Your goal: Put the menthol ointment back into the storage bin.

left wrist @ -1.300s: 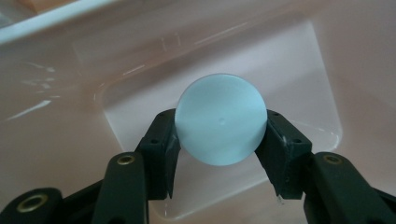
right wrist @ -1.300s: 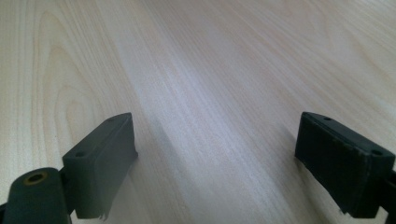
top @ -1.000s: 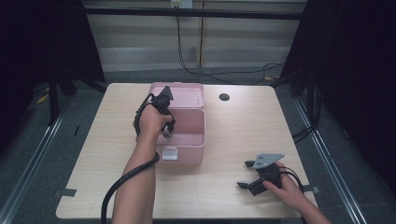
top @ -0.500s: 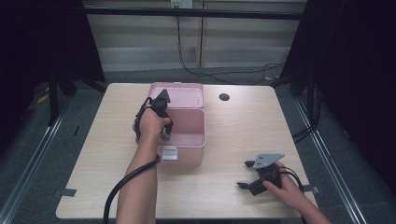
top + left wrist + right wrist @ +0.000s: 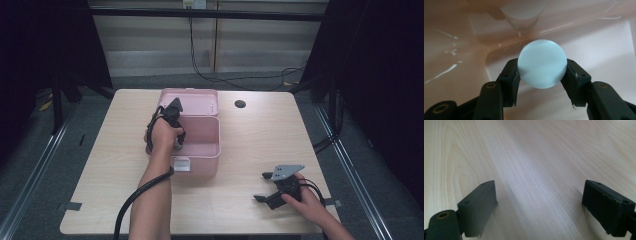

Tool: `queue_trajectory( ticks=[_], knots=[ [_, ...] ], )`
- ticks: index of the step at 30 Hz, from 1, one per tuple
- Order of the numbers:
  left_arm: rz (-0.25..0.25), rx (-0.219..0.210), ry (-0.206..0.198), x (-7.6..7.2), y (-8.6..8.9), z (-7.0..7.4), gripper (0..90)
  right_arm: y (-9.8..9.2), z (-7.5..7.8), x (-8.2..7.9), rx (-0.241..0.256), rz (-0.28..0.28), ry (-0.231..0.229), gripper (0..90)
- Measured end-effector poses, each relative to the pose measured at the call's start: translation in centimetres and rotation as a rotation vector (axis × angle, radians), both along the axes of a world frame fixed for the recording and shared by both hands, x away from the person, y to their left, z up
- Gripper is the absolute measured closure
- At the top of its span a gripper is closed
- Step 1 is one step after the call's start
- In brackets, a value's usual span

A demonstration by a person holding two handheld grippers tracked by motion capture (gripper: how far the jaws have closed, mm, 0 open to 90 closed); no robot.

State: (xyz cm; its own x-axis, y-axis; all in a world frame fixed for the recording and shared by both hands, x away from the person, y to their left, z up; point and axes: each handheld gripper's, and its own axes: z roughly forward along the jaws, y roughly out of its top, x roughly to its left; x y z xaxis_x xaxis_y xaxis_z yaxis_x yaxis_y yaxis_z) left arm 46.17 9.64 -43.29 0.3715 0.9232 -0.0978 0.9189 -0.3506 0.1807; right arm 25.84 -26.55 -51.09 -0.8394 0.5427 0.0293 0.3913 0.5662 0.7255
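Jaws of the left gripper [image 5: 541,75] clamp a pale round cap [image 5: 542,64]; right gripper [image 5: 540,207] jaws gape wide.

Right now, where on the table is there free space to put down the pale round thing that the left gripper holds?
Bare wood lies left of the pink box, and widely between the box and the right gripper. The table has a small dark hole at the far edge. The box's near-left corner is crowded by the left gripper and white container.

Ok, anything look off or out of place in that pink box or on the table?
Nothing stands out. The left tool grips a pale blue round cap squarely inside the open pink box. The right tool rests open over bare table. No spills or damage visible.
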Motion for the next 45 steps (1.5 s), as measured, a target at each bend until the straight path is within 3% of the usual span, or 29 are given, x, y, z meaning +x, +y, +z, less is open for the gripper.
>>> queue_trajectory(
  ticks=[31,45],
  knots=[
    [0.030,-0.017,-0.019,0.2,-0.7,-0.3,49.6,0.0,0.0,0.0,0.000,0.000,0.002,11.9],
    [0.037,-0.018,0.009,-0.1,-0.6,-1.0,42.6,0.0,0.0,0.0,0.000,0.000,0.000,11.9]
  ],
)
